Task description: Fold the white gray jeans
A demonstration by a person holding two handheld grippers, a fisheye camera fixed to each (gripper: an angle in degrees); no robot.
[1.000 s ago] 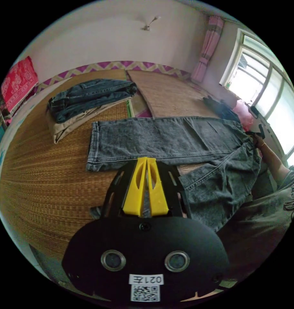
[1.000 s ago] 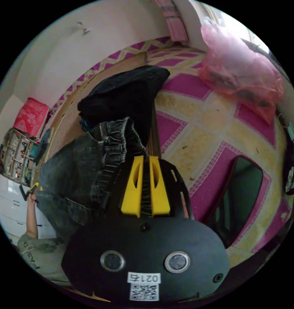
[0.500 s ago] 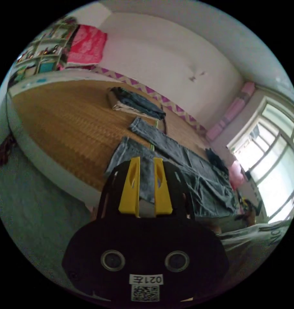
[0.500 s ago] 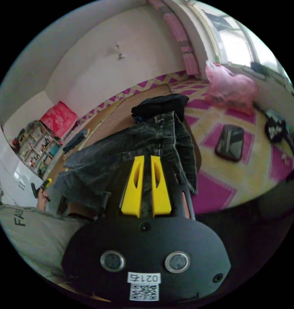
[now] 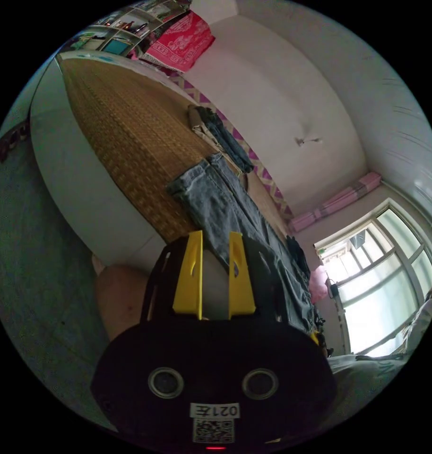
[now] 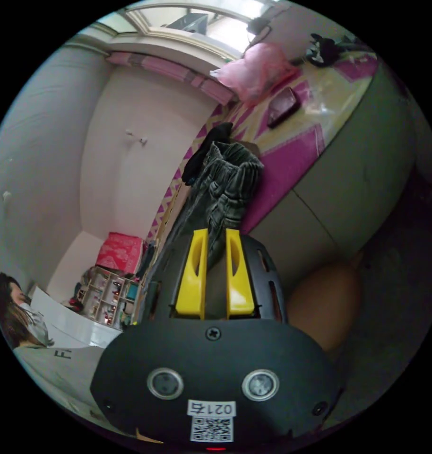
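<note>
**Lying flat on the mat, the jeans are left ungripped at the bed's edge**

Stretching lengthwise along the near edge of the woven mat (image 5: 131,137), the grey jeans (image 5: 225,208) are seen in the left gripper view with both legs laid side by side and their hems pointing toward the far end of the mat. The left gripper (image 5: 214,246) is held just off the edge of the mat, below the jeans, with its yellow jaws parted and nothing between them. A folded pile of clothes (image 5: 216,135) is seen further along the mat, well apart from the jeans, and a red cloth (image 5: 178,35) hangs beyond the mat's far end.

In the right gripper view, the bunched waistband of the jeans (image 6: 228,182) is seen resting at the mat's other end, beside a black garment (image 6: 204,151). The right gripper (image 6: 214,243) is held just below the waistband, jaws parted a little; whether cloth is touched cannot be told. A pink bag (image 6: 258,68) and a dark flat object (image 6: 282,106) lie beyond the mat. A knee (image 6: 324,305) is seen beside the right gripper.
</note>
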